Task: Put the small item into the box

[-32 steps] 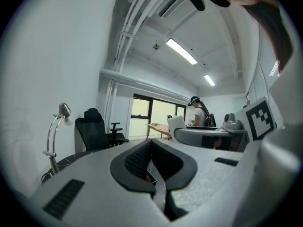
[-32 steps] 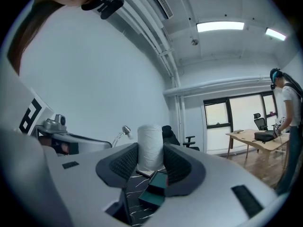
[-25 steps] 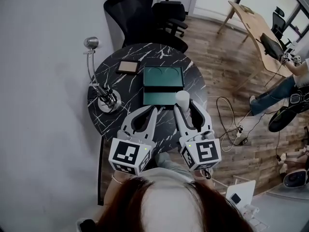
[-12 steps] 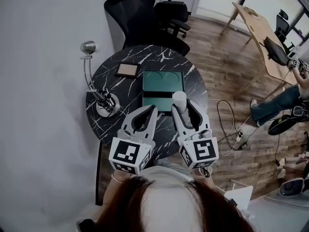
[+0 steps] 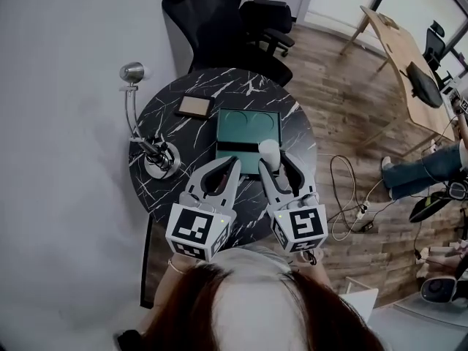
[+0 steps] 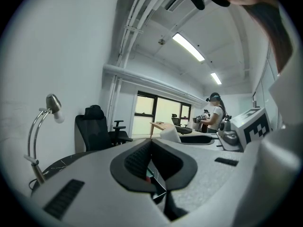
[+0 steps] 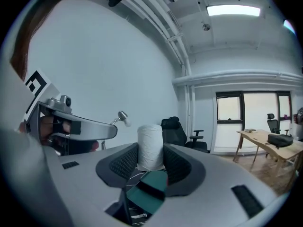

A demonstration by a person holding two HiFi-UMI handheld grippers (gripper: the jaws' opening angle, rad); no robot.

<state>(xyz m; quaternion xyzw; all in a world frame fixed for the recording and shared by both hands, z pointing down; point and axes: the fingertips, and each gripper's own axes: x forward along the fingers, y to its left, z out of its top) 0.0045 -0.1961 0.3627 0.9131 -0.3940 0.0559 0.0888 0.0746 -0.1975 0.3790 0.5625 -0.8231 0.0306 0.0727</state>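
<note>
An open green box (image 5: 247, 121) lies in the middle of the round black marble table (image 5: 167, 123), its far half showing two round hollows. The small item is a white cylinder (image 5: 269, 151), upright between the pads of my right gripper (image 5: 271, 161), which is shut on it over the box's near right part. In the right gripper view the cylinder (image 7: 150, 145) stands between the jaws of the right gripper (image 7: 150, 161), with the green box (image 7: 146, 191) below. My left gripper (image 5: 234, 164) hovers just left of it, shut and empty; the left gripper (image 6: 151, 143) shows its tips touching.
A desk lamp (image 5: 134, 74) rises from its base (image 5: 162, 161) at the table's left edge. A flat brown pad (image 5: 194, 106) lies left of the box. Black office chairs (image 5: 213, 20) stand behind the table. Cables (image 5: 344, 196) trail over the wooden floor at the right.
Both grippers have moved forward over the table. The white cylinder has shifted from the box's near right edge to a spot over its near half.
</note>
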